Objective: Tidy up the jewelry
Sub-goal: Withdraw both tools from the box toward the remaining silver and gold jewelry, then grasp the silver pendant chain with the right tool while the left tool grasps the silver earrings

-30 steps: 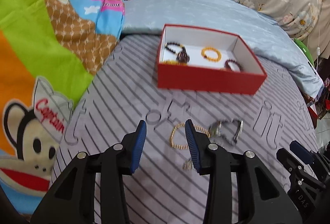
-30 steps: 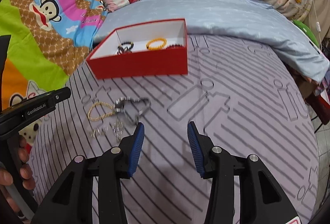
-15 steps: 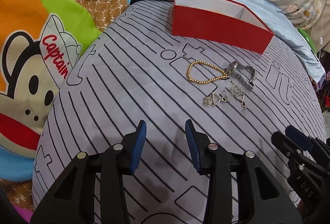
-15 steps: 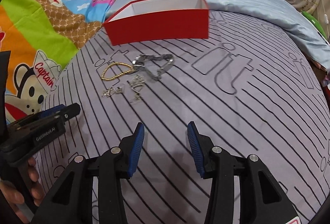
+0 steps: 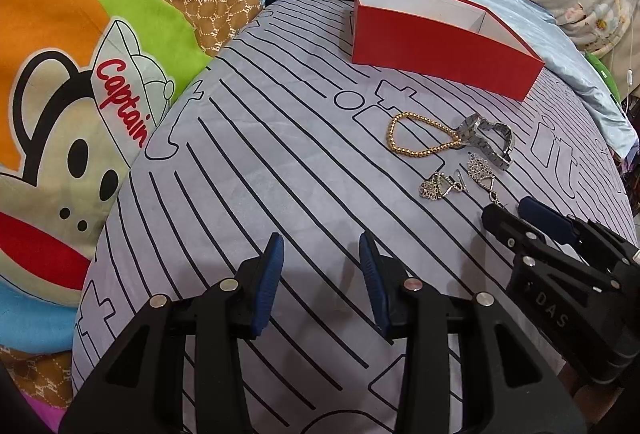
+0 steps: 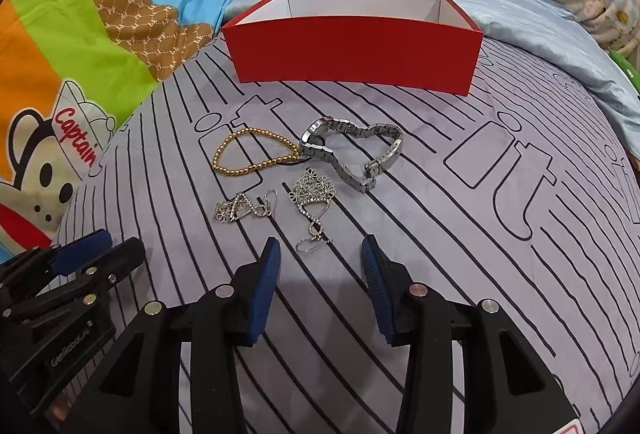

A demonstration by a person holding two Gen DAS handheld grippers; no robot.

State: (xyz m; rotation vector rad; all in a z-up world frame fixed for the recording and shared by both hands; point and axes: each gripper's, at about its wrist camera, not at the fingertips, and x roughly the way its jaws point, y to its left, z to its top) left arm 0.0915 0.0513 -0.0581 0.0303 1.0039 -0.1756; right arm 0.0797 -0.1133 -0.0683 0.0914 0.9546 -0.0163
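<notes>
Left claw [image 5: 321, 262] is spread wide and grips nothing, poised over the striped bed sheet [image 5: 248, 170], well short of the red box [image 6: 352, 50]; gold bead bracelet [image 6: 250, 152] lies on the sheet in front of the red box, touching the silver watch [image 6: 352, 150] to its right; two silver earrings [image 6: 310, 194] lie nearer than both, further from the red box; right claw [image 6: 321, 260] is likewise spread wide and empty, just short of one earring's hook.
</notes>
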